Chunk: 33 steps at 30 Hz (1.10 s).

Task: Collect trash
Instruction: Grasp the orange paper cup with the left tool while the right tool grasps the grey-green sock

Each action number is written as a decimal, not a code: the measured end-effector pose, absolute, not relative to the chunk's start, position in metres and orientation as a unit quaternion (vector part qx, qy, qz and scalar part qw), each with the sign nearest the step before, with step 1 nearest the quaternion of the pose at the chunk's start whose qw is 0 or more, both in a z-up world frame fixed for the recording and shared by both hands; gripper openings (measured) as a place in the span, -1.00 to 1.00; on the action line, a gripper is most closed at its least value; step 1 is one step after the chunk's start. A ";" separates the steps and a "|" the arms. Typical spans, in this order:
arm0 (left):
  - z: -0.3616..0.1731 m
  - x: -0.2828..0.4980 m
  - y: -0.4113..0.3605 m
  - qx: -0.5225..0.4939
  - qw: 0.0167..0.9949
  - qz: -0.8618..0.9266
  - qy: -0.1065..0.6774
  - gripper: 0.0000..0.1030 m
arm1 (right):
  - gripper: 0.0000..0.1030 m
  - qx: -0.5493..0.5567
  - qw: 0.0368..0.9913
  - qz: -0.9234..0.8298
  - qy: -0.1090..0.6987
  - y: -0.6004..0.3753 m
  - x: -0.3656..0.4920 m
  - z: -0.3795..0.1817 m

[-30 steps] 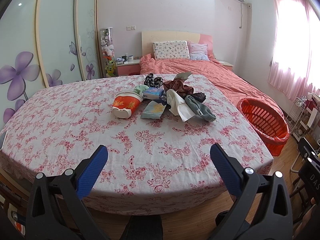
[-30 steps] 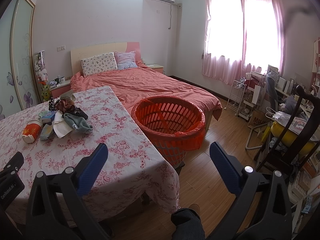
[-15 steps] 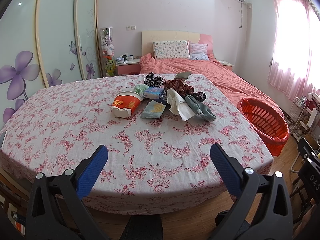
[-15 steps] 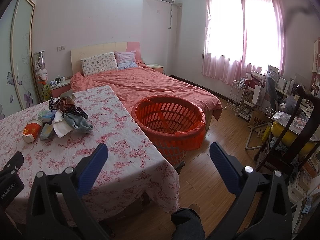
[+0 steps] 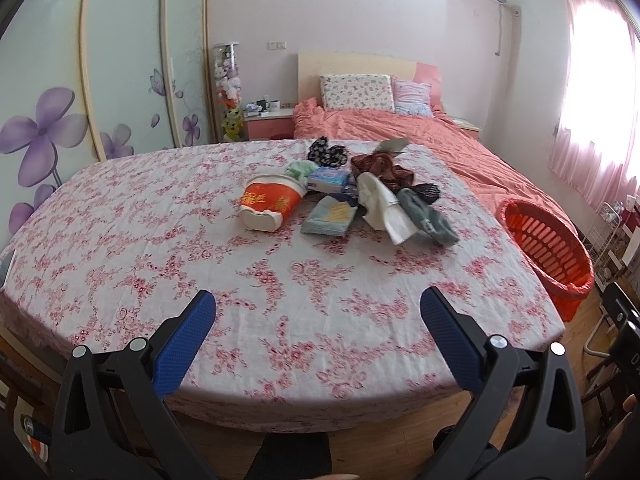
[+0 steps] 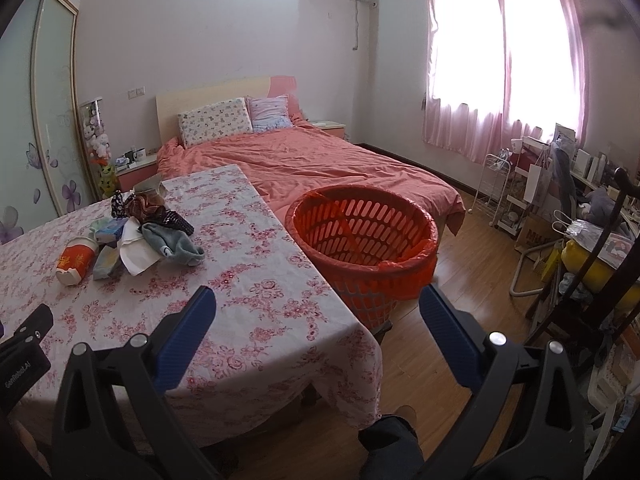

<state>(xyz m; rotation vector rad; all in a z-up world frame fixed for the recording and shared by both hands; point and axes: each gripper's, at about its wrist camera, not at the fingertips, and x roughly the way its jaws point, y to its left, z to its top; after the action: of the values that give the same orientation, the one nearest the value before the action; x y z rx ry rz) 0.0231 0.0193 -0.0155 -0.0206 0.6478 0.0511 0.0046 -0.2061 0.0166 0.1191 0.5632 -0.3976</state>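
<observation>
Left gripper [image 5: 318,312]: jaws spread wide, nothing between them, hovering over the near edge of the worktop [image 5: 160,240] and facing the pile.
Right gripper [image 6: 318,312]: jaws spread wide and empty too, held above the worktop's right corner, looking toward the basket.
Trash pile [image 5: 360,196]: heaped on the far middle of the floral cloth, well away from both grippers.
Cup [image 5: 270,204]: red and white paper cup lying on its side at the left edge of the pile.
Tissue pack [image 5: 329,178]: blue, just behind the cup's mouth.
White paper [image 5: 384,208]: crumpled sheet in the middle, touching a grey sock [image 5: 426,218] on its right.
Dark cloth bits [image 5: 380,166]: brown and black patterned pieces at the back of the heap.
Basket [image 6: 362,246]: orange, slatted, lined with an orange bag, standing on the wooden floor just beside the worktop's right side; nothing visible inside.
Bed [image 6: 320,164]: salmon cover, behind worktop and basket.
</observation>
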 end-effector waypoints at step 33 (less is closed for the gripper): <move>-0.079 0.230 0.104 -0.054 0.895 0.040 0.442 0.95 | 0.25 0.106 0.906 0.030 0.408 -0.147 0.248 -0.068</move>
<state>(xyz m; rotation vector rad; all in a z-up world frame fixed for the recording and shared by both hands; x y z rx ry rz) 0.2301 0.1039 -0.0793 -0.1116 0.9154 0.0821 0.2479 -0.1473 -0.0683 0.2186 0.8433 0.0617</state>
